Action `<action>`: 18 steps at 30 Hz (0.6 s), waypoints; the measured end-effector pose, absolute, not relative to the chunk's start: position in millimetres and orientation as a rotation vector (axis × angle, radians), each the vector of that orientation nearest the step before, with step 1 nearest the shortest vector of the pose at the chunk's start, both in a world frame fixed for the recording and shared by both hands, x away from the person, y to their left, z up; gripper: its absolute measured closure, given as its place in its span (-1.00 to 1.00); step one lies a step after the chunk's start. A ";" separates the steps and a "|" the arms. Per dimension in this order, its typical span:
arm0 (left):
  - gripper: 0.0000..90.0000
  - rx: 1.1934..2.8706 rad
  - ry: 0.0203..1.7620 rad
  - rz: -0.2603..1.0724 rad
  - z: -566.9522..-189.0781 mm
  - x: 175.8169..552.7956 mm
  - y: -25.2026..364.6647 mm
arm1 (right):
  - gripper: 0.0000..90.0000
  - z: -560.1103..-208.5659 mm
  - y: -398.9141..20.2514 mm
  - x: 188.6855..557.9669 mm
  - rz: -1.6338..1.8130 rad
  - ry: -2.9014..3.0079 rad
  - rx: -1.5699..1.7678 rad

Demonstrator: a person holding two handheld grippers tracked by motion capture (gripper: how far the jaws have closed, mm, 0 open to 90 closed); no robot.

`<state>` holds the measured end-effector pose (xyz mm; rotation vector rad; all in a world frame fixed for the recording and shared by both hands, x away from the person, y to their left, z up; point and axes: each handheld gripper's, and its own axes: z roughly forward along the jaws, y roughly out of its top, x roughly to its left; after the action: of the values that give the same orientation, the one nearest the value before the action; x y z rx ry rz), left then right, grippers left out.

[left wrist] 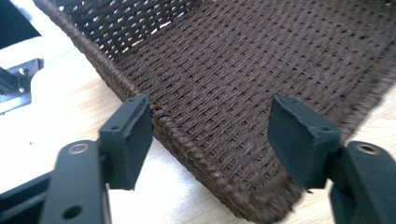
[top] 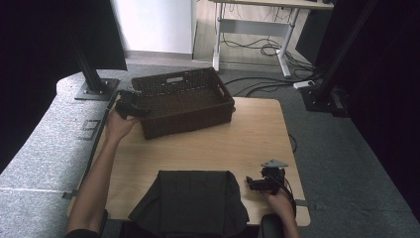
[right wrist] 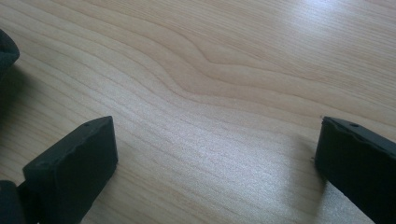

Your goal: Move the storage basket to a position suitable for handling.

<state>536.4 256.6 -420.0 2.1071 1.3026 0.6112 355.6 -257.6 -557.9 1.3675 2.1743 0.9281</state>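
A dark brown woven basket stands at the back of the wooden table, with nothing in it. My left gripper is at the basket's left end. In the left gripper view it is open, its jaws on either side of the basket's woven corner, and the pads do not press on it. A folded black cloth lies at the table's front edge. To the right of the cloth my right gripper is low over bare wood. It is open with nothing between its jaws.
A black metal post with a base plate stands just behind the table's left corner, and another at the back right. A desk frame with loose cables is on the grey floor beyond. The black cloth's edge lies close to the right gripper.
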 end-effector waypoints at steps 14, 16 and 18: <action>-0.13 2.072 1.432 0.683 -437.2 548.1 259.4 | -1.00 -557.9 -257.6 355.6 0.928 2.174 1.368; -0.13 2.070 1.444 0.670 -440.6 549.7 262.2 | -1.00 -557.9 -257.6 355.6 0.928 2.174 1.367; -0.11 2.072 1.453 0.652 -445.6 551.2 264.4 | -1.00 -557.9 -257.6 355.6 0.928 2.174 1.368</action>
<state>551.2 264.4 -445.6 2.0717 1.4533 0.6524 355.6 -257.6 -557.9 1.3676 2.1741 0.9283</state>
